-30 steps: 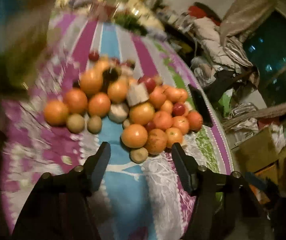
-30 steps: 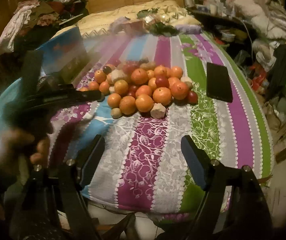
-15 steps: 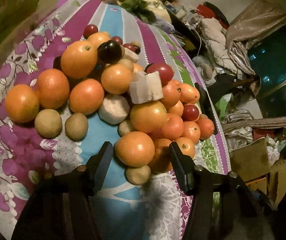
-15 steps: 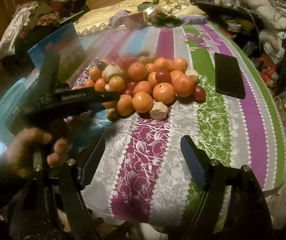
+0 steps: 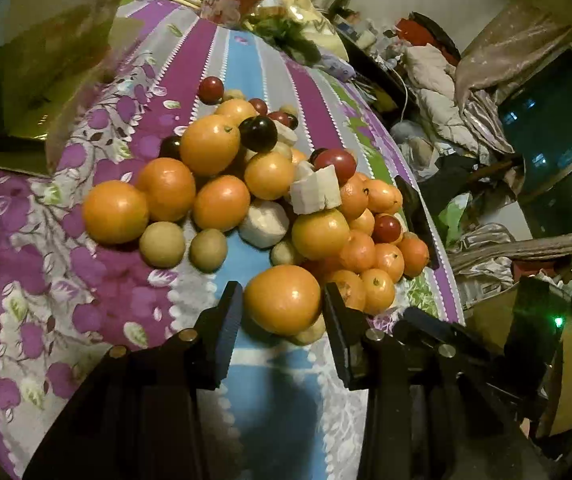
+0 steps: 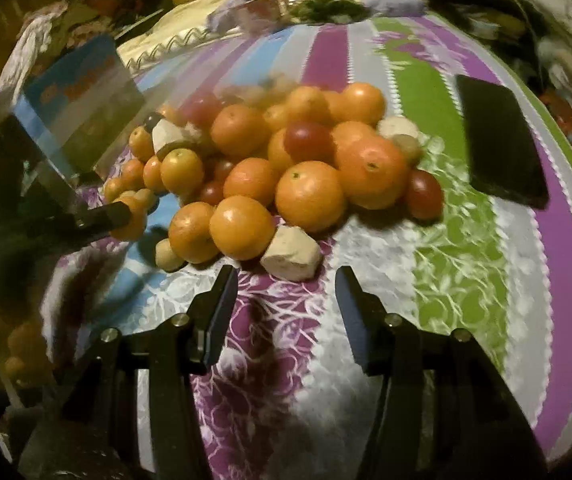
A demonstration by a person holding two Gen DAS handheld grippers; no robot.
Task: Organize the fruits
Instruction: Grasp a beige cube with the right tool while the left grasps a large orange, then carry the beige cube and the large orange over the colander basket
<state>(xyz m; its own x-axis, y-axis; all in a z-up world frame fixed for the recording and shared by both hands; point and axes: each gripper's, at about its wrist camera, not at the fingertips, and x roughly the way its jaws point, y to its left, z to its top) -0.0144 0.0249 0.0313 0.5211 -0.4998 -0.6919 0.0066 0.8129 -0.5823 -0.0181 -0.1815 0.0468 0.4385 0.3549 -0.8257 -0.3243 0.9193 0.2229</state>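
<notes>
A pile of fruit lies on a striped floral cloth (image 5: 97, 304): oranges, dark red plums (image 5: 261, 133), small brown kiwis (image 5: 162, 244) and white peeled chunks (image 5: 314, 191). My left gripper (image 5: 281, 300) has its fingers around the nearest orange (image 5: 282, 300), jaws close on both sides; contact is not clear. My right gripper (image 6: 286, 284) is open and empty on the near side of the pile, just short of a white chunk (image 6: 290, 258). The left gripper also shows in the right wrist view (image 6: 125, 216), at the pile's left side.
A black phone (image 6: 502, 140) lies on the cloth right of the pile. A blue box (image 6: 81, 100) stands at the pile's left. Clutter, clothes and a bed lie beyond the cloth; its edge drops off at the right.
My left gripper has moved forward into the pile and its fingers have narrowed around the nearest orange. My right gripper has moved closer to the pile.
</notes>
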